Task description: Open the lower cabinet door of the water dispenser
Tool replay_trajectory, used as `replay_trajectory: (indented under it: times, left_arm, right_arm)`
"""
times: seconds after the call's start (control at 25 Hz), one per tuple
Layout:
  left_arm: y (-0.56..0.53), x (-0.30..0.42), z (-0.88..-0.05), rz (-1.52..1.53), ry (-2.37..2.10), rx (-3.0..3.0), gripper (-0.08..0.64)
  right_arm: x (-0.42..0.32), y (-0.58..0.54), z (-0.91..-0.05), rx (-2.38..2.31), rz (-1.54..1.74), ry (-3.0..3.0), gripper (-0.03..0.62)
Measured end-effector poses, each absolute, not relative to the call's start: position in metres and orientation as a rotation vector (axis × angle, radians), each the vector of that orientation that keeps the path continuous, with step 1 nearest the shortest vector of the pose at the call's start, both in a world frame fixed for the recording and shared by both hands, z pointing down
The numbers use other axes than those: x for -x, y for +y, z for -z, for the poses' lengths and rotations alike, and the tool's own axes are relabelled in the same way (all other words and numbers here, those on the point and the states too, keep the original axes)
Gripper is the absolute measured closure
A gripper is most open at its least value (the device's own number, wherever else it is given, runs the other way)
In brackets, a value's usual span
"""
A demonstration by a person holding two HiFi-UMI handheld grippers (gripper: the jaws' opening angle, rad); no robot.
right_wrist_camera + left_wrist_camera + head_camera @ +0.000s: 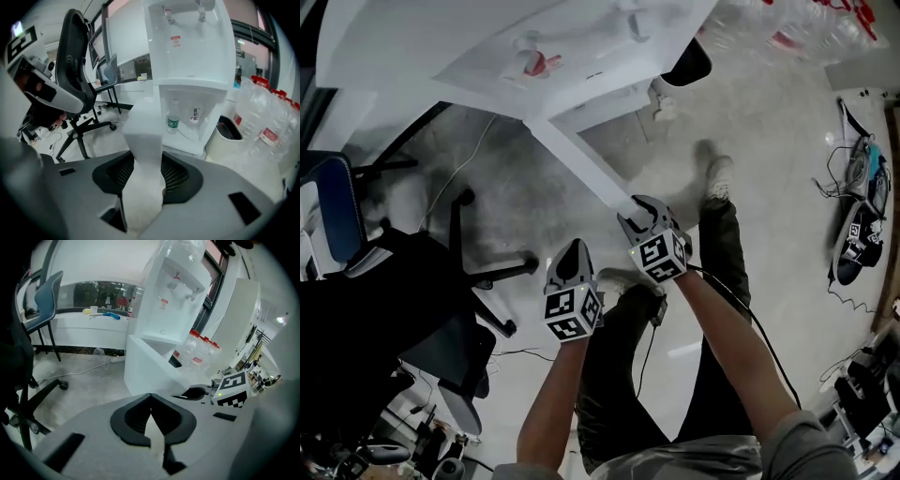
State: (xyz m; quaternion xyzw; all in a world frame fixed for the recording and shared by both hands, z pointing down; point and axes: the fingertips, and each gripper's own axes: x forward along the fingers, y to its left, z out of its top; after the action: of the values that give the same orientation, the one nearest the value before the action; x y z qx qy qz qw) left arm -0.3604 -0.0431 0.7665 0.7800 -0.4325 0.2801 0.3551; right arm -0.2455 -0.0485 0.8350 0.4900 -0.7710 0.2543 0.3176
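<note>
The white water dispenser (534, 47) stands at the top of the head view. Its lower cabinet door (581, 159) is swung out towards me, edge on. My right gripper (636, 208) is shut on the door's free edge. In the right gripper view the white door edge (143, 126) fills the gap between the jaws of the right gripper (146, 157). Behind it the open cabinet holds a small green-labelled bottle (173, 123). My left gripper (575, 246) hangs left of the door, apart from it, shut on nothing. The left gripper view shows the left gripper (150, 397) and the door (150, 366) beyond.
A black office chair (394, 300) and a blue chair (337, 202) stand at the left. A black-lined bin (686, 64) and large water bottles (787, 37) sit right of the dispenser. My legs and a shoe (717, 178) are below the door. Cables and gear (862, 234) lie at the right.
</note>
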Motion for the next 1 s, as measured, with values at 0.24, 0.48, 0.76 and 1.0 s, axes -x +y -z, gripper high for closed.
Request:
replay_trajectory:
  times: [0.24, 0.48, 0.76, 1.0]
  left_arm:
    - [-0.033, 0.415, -0.77, -0.735, -1.146, -1.968, 0.551]
    - [-0.007, 0.452, -0.772, -0.752, -1.15, -1.896, 0.551]
    - [0.006, 0.472, -0.767, -0.736, -1.176, -1.855, 0.551]
    - [-0.001, 0.477, -0.768, -0.717, -1.221, -1.85, 0.551]
  right_arm:
    - [0.282, -0.043, -0.835, -1.414, -0.744, -1.937, 0.41]
    - [0.313, -0.038, -0.833, -1.463, -0.813, -1.868, 0.41]
    - [0.329, -0.042, -0.837, -1.515, -0.83, -1.808, 0.41]
    - [0.336, -0.044, -0.838, -1.513, -0.858, -1.765, 0.41]
